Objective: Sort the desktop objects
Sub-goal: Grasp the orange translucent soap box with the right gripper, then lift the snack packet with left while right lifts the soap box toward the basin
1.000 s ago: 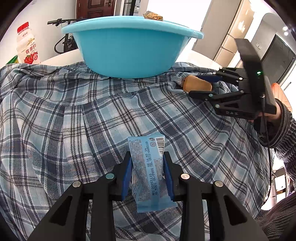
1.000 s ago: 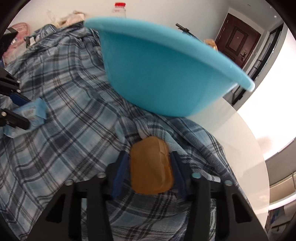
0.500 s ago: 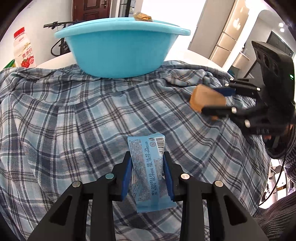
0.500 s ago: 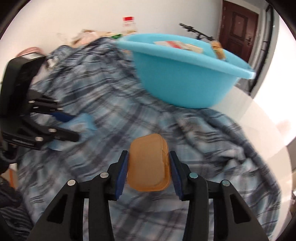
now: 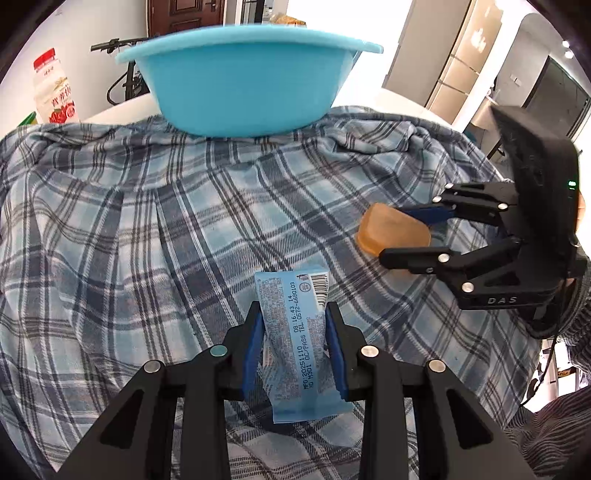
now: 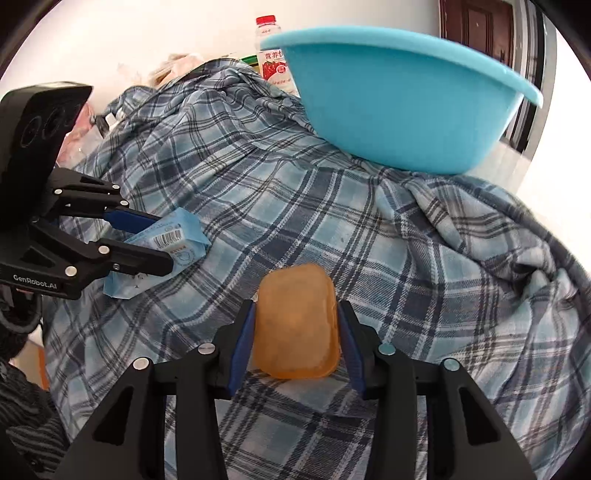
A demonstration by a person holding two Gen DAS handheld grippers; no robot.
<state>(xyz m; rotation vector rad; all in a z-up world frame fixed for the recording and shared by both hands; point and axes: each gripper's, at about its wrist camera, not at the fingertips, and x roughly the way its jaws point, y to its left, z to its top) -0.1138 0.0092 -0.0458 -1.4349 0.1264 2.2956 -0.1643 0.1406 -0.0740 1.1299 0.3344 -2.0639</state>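
Observation:
My left gripper [image 5: 294, 314] is shut on a light blue snack packet [image 5: 295, 332], held above the plaid cloth [image 5: 147, 221]; the right wrist view shows the same packet [image 6: 166, 240] in the left gripper [image 6: 173, 240] at the left. My right gripper [image 6: 295, 314] is shut on an orange-brown rounded soap-like block [image 6: 297, 321]; from the left wrist this block [image 5: 393, 230] sits in the right gripper [image 5: 376, 236] at the right. A large blue basin [image 5: 243, 77] stands on the cloth at the back, also seen as the basin [image 6: 399, 99] from the right wrist.
A white drink bottle with a red cap [image 5: 53, 92] stands left of the basin, the bottle [image 6: 271, 55] showing behind it from the right. Something brown [image 5: 284, 18] peeks over the basin's rim. A striped sleeve [image 5: 554, 424] is at the right edge. White tabletop [image 6: 524, 166] lies past the cloth.
My right gripper with the orange block has swung away from the basin, out over the middle-right of the cloth and nearer the left gripper. The left gripper has barely moved.

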